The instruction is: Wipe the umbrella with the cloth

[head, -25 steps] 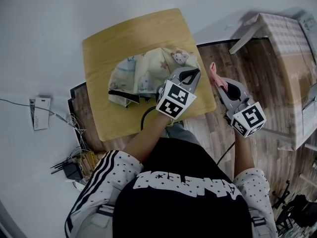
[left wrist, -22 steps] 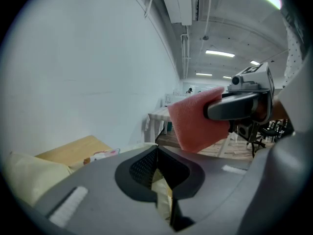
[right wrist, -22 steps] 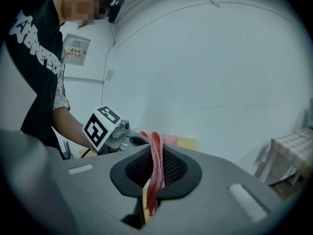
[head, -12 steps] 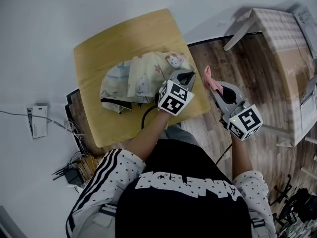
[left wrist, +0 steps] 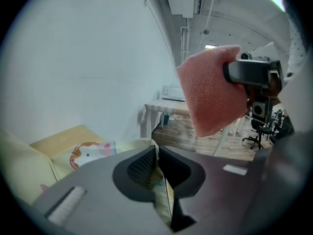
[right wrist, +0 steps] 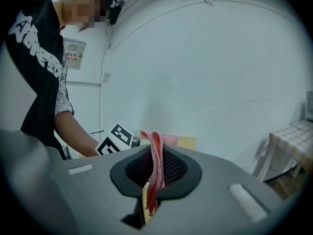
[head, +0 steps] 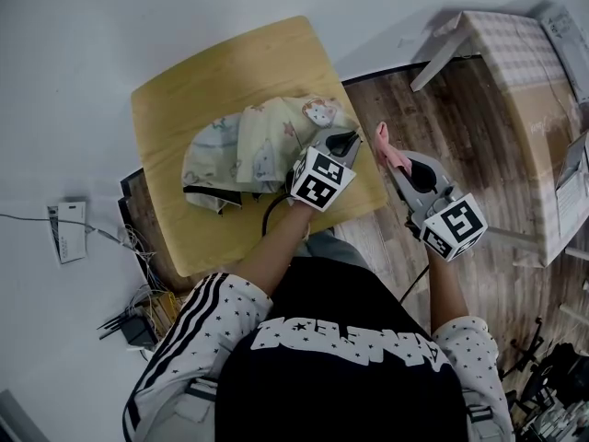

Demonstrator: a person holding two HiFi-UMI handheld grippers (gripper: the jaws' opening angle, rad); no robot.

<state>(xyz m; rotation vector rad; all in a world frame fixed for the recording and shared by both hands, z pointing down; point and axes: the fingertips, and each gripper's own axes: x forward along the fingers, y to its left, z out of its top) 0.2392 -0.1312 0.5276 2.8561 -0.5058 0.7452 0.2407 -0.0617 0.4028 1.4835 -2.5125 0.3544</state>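
Observation:
The folded umbrella (head: 250, 150), pale yellow with cartoon prints, lies crumpled on the small wooden table (head: 212, 67). My left gripper (head: 347, 140) is at its right edge. In the left gripper view a fold of umbrella fabric (left wrist: 161, 180) stands between the jaws of the left gripper (left wrist: 156, 153), which are opening and still narrow around it. My right gripper (head: 390, 157) hovers just right of the table, shut on the pink cloth (head: 386, 145). That cloth (right wrist: 155, 163) runs up between the right gripper's (right wrist: 155, 153) pads and also shows as the cloth (left wrist: 214, 89) in the left gripper view.
A white table with a checked cover (head: 520, 49) stands at the upper right on the wood floor. A power strip and cables (head: 138, 307) lie on the floor at the left, beside a small white box (head: 66, 221). An office chair (left wrist: 261, 126) stands far off.
My left gripper has sunk toward the tabletop with the umbrella's edge, and the umbrella now lies flatter on the table. The right gripper with the cloth has hardly moved.

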